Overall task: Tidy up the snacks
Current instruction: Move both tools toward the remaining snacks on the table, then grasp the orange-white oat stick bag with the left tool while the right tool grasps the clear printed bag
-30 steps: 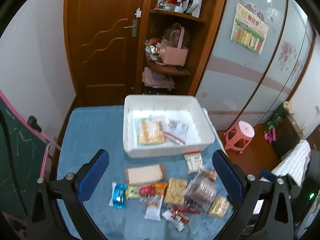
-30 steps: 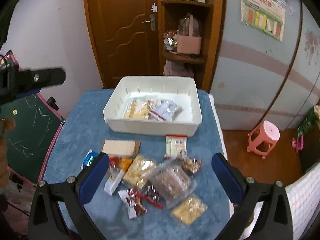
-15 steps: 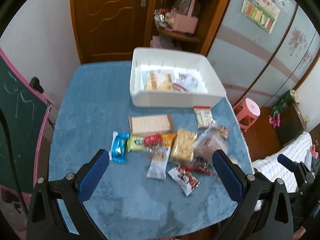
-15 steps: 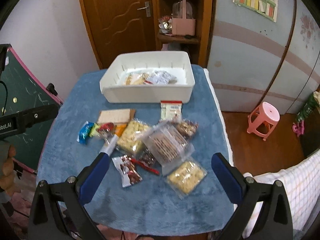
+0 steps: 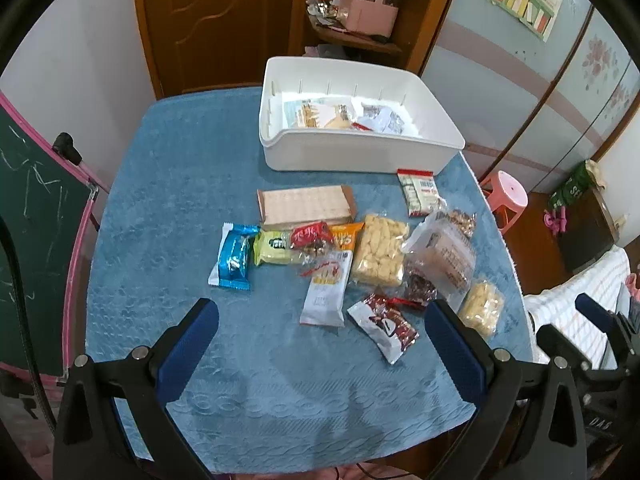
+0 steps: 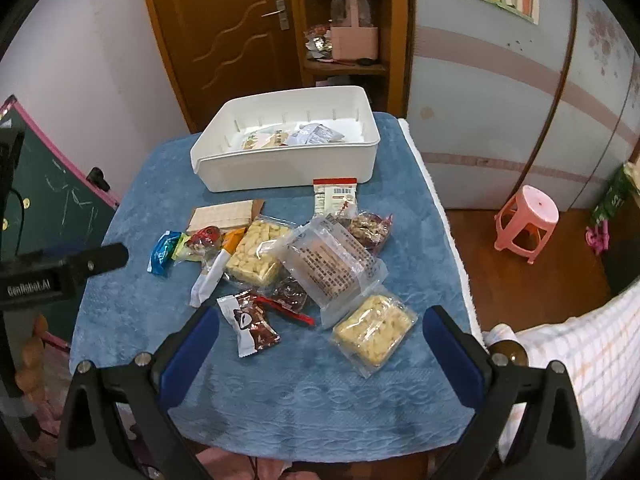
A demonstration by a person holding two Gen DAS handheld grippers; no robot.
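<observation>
Partly hidden: dark-red packet (image 6: 289, 293) under clear bag (image 6: 334, 262); bin (image 5: 360, 156) contents unclear.

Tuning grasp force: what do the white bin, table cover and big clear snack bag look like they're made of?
White bin: rigid plastic by its look, smooth with a slight sheen and molded ribs inside. Table cover: soft blue fabric, probably plush, with an embossed pattern. Big clear snack bag: thin glossy film, wrinkled, with glare.

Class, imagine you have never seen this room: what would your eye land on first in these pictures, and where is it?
First, the jumble of snack packets in the middle of the blue tablecloth, a bright blue packet at its left end. Behind them, at the far edge, stands a white bin with a few packets already inside. A pink stool stands on the floor to the right.
</observation>
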